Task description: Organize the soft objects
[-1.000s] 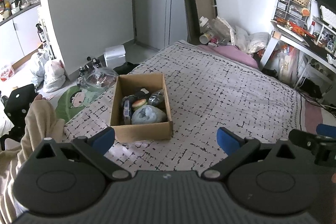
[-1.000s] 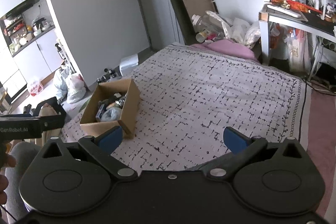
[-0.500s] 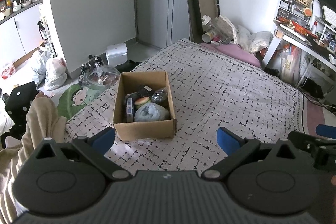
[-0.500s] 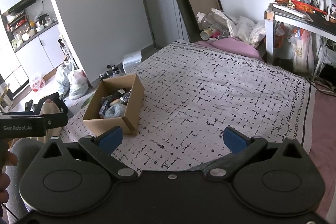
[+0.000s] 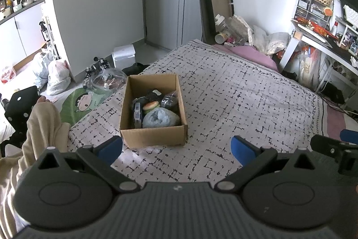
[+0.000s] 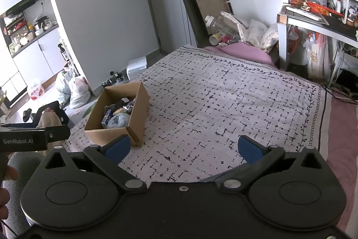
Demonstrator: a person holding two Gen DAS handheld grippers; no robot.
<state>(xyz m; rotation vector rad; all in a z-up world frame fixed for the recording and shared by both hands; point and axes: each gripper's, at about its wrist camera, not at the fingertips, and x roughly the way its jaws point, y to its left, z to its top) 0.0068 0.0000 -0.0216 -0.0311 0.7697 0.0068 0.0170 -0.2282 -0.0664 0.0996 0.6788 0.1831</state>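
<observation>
While both the left gripper [image 5: 176,147] and the right gripper [image 6: 182,147] are held spread wide and empty, an open brown cardboard box [image 5: 153,113] of soft objects is seen near the bed's left edge. Its crumpled grey-blue plastic bag [image 5: 160,119] is judged light and yielding, best pinched at a raised fold.

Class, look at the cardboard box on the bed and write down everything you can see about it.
The cardboard box is plain brown, rectangular and open-topped, with no lid or raised flaps showing. It sits flat and upright on the patterned bedspread, near the bed's left edge. Inside lie a crumpled pale blue bag, a small burger-shaped toy, dark bundles and a blue packet standing along the left wall. Neither gripper touches it.
</observation>
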